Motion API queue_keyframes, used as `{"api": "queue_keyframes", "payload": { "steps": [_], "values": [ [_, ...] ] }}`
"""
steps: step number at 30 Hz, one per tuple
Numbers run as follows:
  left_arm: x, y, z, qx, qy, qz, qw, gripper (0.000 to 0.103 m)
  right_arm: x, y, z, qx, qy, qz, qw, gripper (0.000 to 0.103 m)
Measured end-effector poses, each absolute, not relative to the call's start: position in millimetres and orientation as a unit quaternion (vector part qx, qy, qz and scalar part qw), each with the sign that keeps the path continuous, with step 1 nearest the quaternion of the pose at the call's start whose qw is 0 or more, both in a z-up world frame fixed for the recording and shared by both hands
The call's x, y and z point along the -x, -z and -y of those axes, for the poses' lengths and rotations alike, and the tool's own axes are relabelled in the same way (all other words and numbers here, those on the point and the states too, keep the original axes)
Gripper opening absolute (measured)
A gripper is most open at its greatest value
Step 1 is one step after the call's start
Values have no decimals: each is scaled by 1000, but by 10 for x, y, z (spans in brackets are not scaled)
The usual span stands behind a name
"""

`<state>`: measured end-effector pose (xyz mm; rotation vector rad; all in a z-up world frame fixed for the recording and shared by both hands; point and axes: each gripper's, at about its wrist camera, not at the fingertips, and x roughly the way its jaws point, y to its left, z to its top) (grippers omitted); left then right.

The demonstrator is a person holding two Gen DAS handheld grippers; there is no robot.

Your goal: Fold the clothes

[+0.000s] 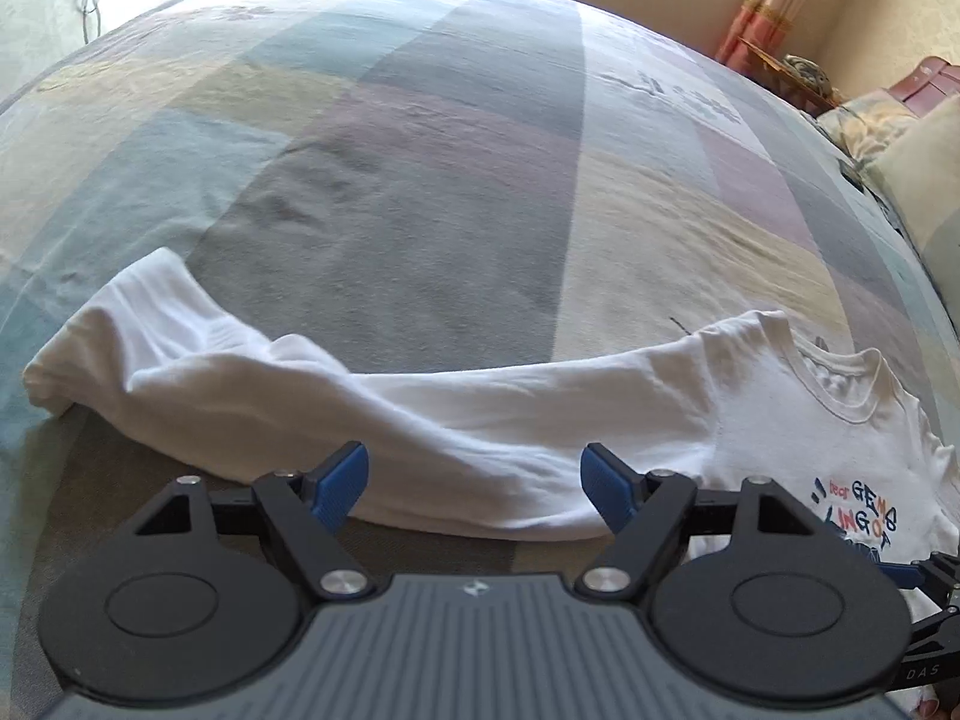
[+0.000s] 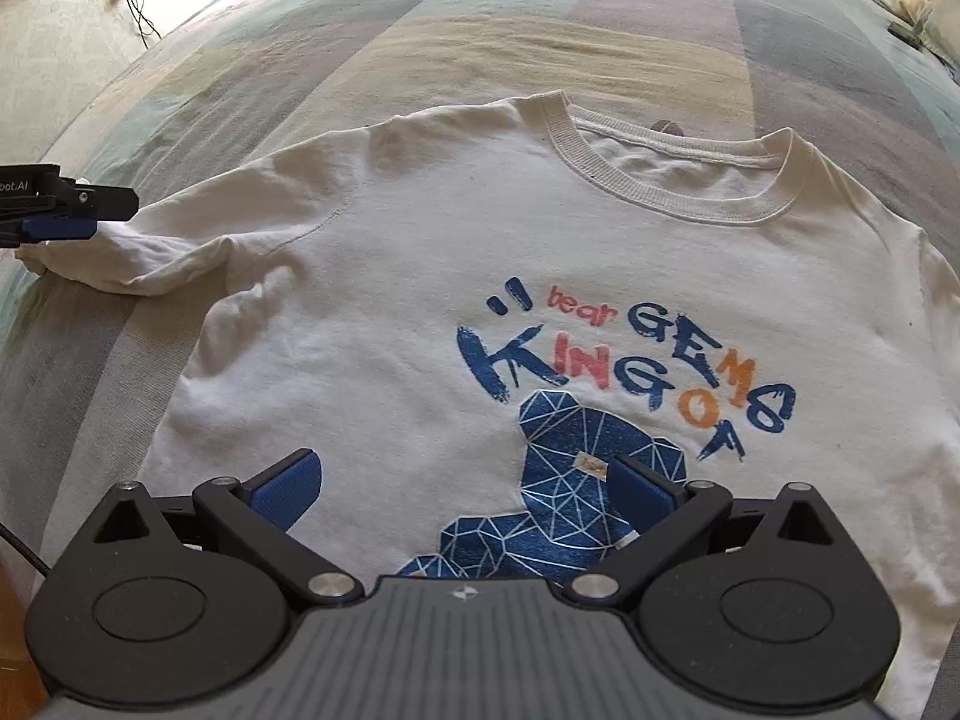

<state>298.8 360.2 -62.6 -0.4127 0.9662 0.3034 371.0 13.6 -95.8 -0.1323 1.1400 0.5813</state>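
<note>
A: Both grippers had their jaws spread with nothing between them. The left gripper (image 1: 474, 483) hung over the long sleeve (image 1: 336, 396), the right gripper (image 2: 465, 483) over the blue print (image 2: 570, 492) on the chest

B: And the T-shirt (image 2: 420, 276) itself?

A: It lay face up on the striped bedspread (image 1: 420, 168), ribbed collar (image 2: 666, 192) toward the far side, one sleeve stretched out sideways and bunched at the cuff (image 1: 66, 372)

B: How would it have handled?

A: Light, soft knit cotton, I'd judge; limp, likely to sag and crease. The printed patch looked a little stiffer. Best pinched at a doubled edge: cuff, shoulder seam or hem, not the flat middle, where the pads could catch the bedspread too
</note>
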Motion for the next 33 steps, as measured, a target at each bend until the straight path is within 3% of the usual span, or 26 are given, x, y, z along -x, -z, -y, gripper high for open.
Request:
{"api": "queue_keyframes", "payload": {
  "steps": [12,23,33],
  "values": [
    [-2413,989,-4713,317,-249,-397,825,78,-3662,742,-891,137,-312,-514,787,103],
    [-2272,1280,-5235,445,-127,-314,829,87,-3659,554,-1869,195,-395,-481,758,103],
    [-1973,1680,-5733,644,-113,-141,743,89,-3538,622,-2238,233,-419,-489,729,103]
  ]
}}
